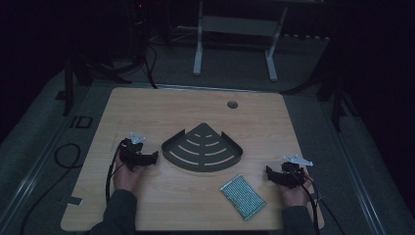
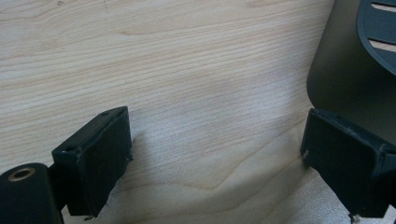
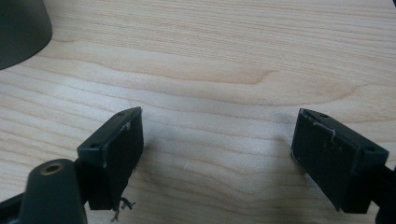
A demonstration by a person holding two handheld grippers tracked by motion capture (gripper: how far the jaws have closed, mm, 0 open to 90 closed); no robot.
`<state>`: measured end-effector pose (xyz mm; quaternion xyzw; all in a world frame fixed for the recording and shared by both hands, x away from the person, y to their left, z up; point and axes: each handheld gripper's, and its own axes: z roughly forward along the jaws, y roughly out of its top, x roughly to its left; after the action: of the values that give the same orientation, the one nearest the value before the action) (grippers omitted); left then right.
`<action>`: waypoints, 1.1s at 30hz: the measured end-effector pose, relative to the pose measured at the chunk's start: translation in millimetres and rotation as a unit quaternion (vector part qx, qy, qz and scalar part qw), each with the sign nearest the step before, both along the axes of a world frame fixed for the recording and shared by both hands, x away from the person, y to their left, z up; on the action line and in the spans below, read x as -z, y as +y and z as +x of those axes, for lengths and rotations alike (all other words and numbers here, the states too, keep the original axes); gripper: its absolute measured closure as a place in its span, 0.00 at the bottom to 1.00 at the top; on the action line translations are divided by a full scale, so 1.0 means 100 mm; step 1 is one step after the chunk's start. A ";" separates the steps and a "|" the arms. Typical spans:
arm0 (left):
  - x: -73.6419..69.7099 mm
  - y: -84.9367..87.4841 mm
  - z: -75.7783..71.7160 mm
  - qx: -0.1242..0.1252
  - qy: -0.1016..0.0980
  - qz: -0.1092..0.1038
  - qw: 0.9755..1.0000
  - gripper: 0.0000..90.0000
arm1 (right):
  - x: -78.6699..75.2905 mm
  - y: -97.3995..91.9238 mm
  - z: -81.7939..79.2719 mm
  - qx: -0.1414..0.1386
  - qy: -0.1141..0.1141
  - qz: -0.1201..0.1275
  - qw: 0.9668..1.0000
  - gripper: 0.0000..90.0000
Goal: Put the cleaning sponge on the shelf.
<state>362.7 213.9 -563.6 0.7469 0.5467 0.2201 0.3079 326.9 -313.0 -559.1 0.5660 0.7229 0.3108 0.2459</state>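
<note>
A dark fan-shaped corner shelf (image 1: 203, 149) with curved slots lies in the middle of the wooden table (image 1: 147, 107). Right of it, toward the front edge, lies a green dotted rectangular pad (image 1: 242, 196). My left gripper (image 1: 152, 157) rests on the table just left of the shelf, held in a hand, pointing at it. Its jaws stand wide apart over bare wood, and the shelf's wall (image 2: 345, 79) shows at the right of the left gripper view. My right gripper (image 1: 268, 172) sits at the right front, open, with nothing between its jaws (image 3: 215, 154). The shelf's edge (image 3: 21, 30) appears at the top left there.
A round cable hole (image 1: 232, 104) sits near the table's far edge. A white table frame (image 1: 235, 39) stands on the floor beyond. Black cables (image 1: 63, 156) trail on the floor at the left. The room around is dark.
</note>
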 end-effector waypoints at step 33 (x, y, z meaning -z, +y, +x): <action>0.00 -0.01 0.00 -0.004 0.001 0.000 1.000 0.10 | -0.42 0.68 -0.77 -0.211 0.014 -0.023 0.977 1.00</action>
<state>362.5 212.8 -563.5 0.7450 0.5499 0.2208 0.3064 249.8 -245.0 -517.1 0.3993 0.8363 0.3312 0.1775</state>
